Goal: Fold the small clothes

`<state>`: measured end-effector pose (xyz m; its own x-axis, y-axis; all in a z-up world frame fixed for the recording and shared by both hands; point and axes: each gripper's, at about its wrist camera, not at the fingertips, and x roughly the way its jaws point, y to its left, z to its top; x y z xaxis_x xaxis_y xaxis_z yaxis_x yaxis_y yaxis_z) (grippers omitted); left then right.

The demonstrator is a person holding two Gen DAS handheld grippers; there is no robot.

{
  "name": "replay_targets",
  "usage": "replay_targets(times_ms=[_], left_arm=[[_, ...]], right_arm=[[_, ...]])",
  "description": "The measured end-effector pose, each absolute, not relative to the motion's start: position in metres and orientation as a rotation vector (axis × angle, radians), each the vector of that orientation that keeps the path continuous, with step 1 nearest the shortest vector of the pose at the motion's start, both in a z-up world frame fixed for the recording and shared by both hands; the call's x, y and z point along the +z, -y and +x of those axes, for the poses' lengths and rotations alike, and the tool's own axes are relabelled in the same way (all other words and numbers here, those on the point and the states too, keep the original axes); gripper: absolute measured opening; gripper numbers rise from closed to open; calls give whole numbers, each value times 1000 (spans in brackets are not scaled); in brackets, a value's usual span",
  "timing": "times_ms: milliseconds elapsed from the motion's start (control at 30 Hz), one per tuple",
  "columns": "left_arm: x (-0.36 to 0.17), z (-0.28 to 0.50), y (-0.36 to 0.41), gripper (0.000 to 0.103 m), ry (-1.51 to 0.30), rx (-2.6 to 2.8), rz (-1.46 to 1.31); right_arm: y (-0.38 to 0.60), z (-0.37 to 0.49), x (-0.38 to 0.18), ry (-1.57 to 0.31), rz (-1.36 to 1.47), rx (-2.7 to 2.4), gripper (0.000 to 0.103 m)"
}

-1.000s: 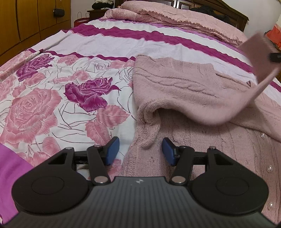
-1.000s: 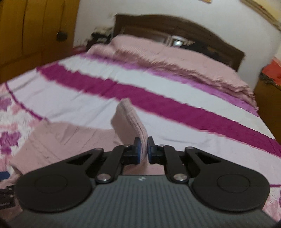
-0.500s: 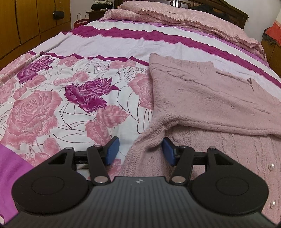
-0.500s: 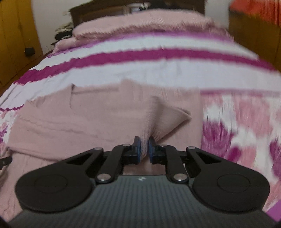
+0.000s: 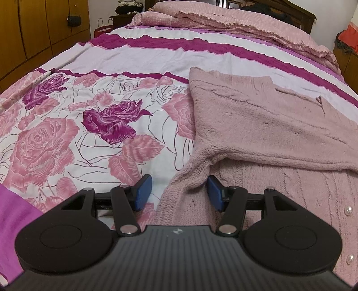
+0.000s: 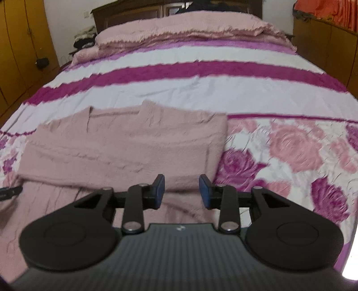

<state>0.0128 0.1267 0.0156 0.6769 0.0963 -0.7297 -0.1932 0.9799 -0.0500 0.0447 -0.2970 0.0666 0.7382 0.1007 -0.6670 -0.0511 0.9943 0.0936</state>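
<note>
A pink knitted cardigan (image 5: pixel 257 125) lies on the bed, with its top part and a sleeve folded flat across its body (image 6: pixel 125 147). Pearl buttons (image 5: pixel 348 210) show along its front at the right. My left gripper (image 5: pixel 179 192) is open low over the cardigan's left edge; a knitted fold lies between the pads, close to the right one, and is not pinched. My right gripper (image 6: pixel 181 190) hovers over the folded sleeve's right end with its jaws opening and nothing gripped between them. The left gripper's tip (image 6: pixel 9 192) shows at the left edge of the right wrist view.
The rose-patterned bedspread (image 5: pixel 89 125) with magenta stripes spreads around the cardigan. A pink blanket (image 5: pixel 235 20) is bunched at the headboard. Wooden wardrobes (image 5: pixel 33 33) stand left of the bed and a wooden cabinet (image 6: pixel 324 44) on the right.
My right gripper carried the sleeve across and down onto the cardigan, then opened and let it go; the sleeve now lies flat. My left gripper has stayed still and open.
</note>
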Motion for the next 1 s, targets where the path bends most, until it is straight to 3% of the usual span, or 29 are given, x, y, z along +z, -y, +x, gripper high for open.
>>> replay_targets(times_ms=[400,900,933,1000], left_arm=[[17,13,-126,62,-811,167,-116],[78,12,-106,62,-701,40,-45],[82,16,-105,62,-705,23,-49],[90,22,-102,62,-705,-2,-50]], right_arm=[[298,115,40,-793,59,21,36],[271,95,31,-706,-177,52,32],[273,95,31,-705,-169,52,32],[275,95,31,-703,-150,59,15]])
